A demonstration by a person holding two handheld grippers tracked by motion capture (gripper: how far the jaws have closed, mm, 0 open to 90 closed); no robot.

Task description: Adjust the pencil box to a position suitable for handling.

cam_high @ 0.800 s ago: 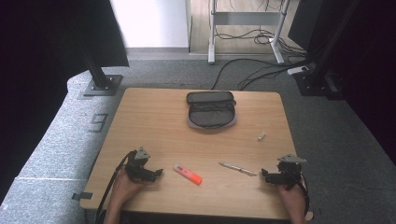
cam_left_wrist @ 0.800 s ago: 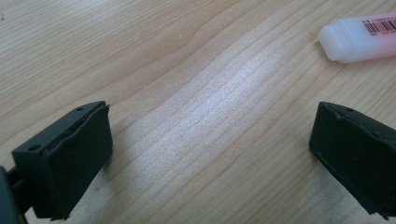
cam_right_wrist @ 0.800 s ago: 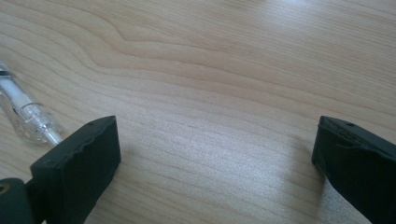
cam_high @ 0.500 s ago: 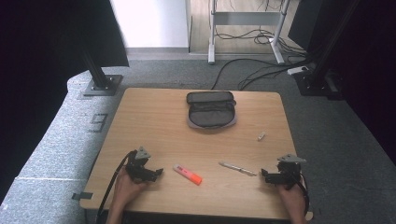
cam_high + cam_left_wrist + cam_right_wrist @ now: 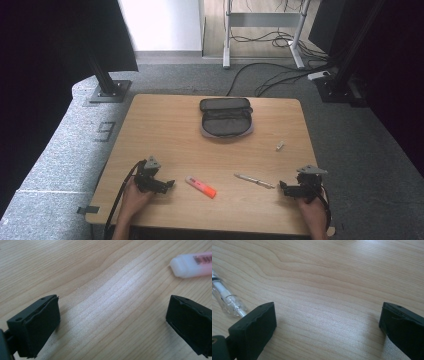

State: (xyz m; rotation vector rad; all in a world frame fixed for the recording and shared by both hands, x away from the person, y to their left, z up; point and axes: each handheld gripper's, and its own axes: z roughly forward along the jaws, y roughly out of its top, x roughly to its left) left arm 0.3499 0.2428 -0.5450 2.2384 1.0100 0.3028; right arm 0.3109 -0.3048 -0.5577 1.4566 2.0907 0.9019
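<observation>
Highlighter (image 5: 200, 186), pink-orange with a pale cap, lying flat on the wooden table (image 5: 165, 130) near its front edge, just right of the left gripper (image 5: 167, 184); jaws spread wide, nothing between them, cap end close by in the left gripper view (image 5: 192, 264). Clear pen (image 5: 254, 181) lying between highlighter and right gripper (image 5: 283, 189), likewise spread and empty. Farther back, an open dark pencil case (image 5: 226, 117); a small pale object (image 5: 280, 146) toward the right edge.
</observation>
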